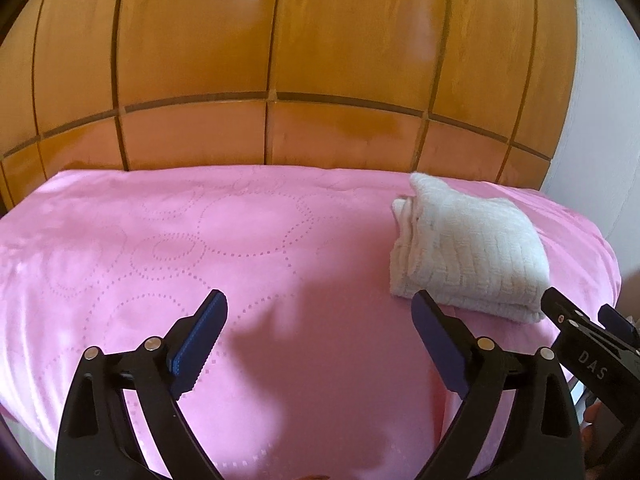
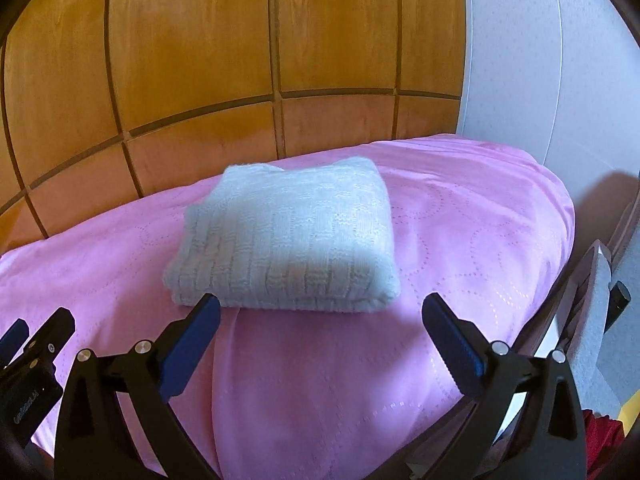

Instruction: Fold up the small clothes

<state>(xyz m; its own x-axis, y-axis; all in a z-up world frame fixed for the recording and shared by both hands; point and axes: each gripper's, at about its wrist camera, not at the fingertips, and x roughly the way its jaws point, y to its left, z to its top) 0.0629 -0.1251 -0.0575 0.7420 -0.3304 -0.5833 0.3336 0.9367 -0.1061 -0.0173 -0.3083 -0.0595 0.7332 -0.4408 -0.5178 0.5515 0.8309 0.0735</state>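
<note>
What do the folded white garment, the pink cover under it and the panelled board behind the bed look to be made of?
Folded garment: looks like a chunky knit, perhaps wool or acrylic; raised basket-weave blocks and ribbed edges show.
Pink cover: smooth woven fabric with a soft sheen, dotted circles stitched or embossed into it; fibre unclear.
Panelled board: apparently glossy varnished wood or veneer, with visible grain and dark grooves.

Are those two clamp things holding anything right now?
No. The left hand-held gripper and right hand-held gripper are both open and empty; the folded white knit lies free on the pink bedspread.
</note>
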